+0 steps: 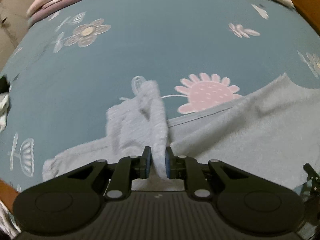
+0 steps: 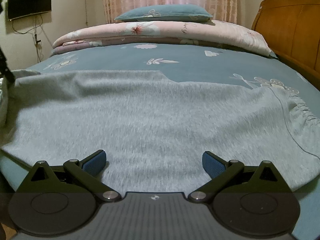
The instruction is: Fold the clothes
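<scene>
Left wrist view: left gripper (image 1: pixel 158 160) tilted steeply down over blue-green floral bedsheet (image 1: pixel 140 46), blue pads pinched together on a raised fold of pale grey fleecy knit garment (image 1: pixel 240 136); ribbed end, probably a sleeve or cuff (image 1: pixel 148 100), hanging forward from the pinch, slightly blurred. Remainder of garment spread flat on the sheet to the right, its straight hem running beside a pink printed flower (image 1: pixel 208 93). Right wrist view: right gripper (image 2: pixel 154 163) held low and angled gently down over the middle of the same garment, blue fingers (image 2: pixel 96 161) spread wide apart, nothing between them, whether resting on the cloth or just above it not clear. Gathered ribbed cuff (image 2: pixel 304 112) at far right edge; folded pink quilt (image 2: pixel 160 32) and blue-green pillow (image 2: pixel 164 14) well beyond, wooden headboard (image 2: pixel 290 24) at right. Judged soft, light, limp and slightly grippy, unlikely to slip but prone to sagging and bunching; best taken at seams, cuffs or hem corners, with the free gripper pinning the body flat.
</scene>
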A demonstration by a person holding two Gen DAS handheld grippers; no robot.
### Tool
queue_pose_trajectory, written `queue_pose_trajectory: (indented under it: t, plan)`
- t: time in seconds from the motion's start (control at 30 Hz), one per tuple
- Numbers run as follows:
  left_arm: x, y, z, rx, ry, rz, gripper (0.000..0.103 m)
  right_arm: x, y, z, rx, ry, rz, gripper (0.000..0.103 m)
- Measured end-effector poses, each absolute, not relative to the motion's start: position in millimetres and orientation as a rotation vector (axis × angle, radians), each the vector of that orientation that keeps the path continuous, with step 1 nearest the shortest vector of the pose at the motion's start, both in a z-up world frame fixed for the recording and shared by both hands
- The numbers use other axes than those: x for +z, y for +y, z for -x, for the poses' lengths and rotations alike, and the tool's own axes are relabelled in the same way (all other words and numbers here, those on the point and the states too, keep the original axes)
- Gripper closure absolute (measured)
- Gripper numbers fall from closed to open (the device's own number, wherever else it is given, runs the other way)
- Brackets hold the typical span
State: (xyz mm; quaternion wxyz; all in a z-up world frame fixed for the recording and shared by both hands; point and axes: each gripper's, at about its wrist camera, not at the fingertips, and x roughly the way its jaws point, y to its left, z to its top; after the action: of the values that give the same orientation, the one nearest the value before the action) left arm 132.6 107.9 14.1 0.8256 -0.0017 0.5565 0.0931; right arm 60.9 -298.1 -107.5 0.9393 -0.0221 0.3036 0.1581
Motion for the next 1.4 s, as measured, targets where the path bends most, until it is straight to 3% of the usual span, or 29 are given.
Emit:
queue_pose_trajectory:
  t: [0.4,0.47,0.63,0.9,1.13,1.17,1.2,1.23,1.3,1.4]
  plan:
    - [23,158,-69,0.287,1.093,0.162,0.089,-106,-300,-59,0.299,0.611,0.007,0.0]
    - [31,151,-80,0.252,1.072,0.156,0.083,-106,-300,-58,0.295,0.611,-0.002,0.0]
    - [45,104,-136,0.159,1.065,0.025,0.041,-107,-299,-58,0.284,0.608,0.011,0.0]
    - [-27,39,-242,0.221,1.284,-0.227,0.039,-107,-294,-67,0.268,0.621,0.012,0.0]
    - [-85,35,-259,0.382,1.428,-0.404,0.039,-104,-301,-69,0.292,0.627,-0.018,0.0]
    - [-89,36,-258,0.39,1.442,-0.421,0.04,-103,-303,-70,0.293,0.629,-0.031,0.0]
    - [-90,38,-256,0.389,1.449,-0.418,0.049,-102,-304,-71,0.294,0.63,-0.045,0.0]
    - [-91,40,-255,0.387,1.456,-0.415,0.069,-102,-306,-71,0.295,0.631,-0.059,0.0]
    - [-91,44,-251,0.384,1.464,-0.399,0.087,-100,-307,-73,0.3,0.629,-0.083,0.0]
    - [-83,48,-241,0.375,1.435,-0.407,0.095,-99,-307,-73,0.312,0.632,-0.097,0.0]
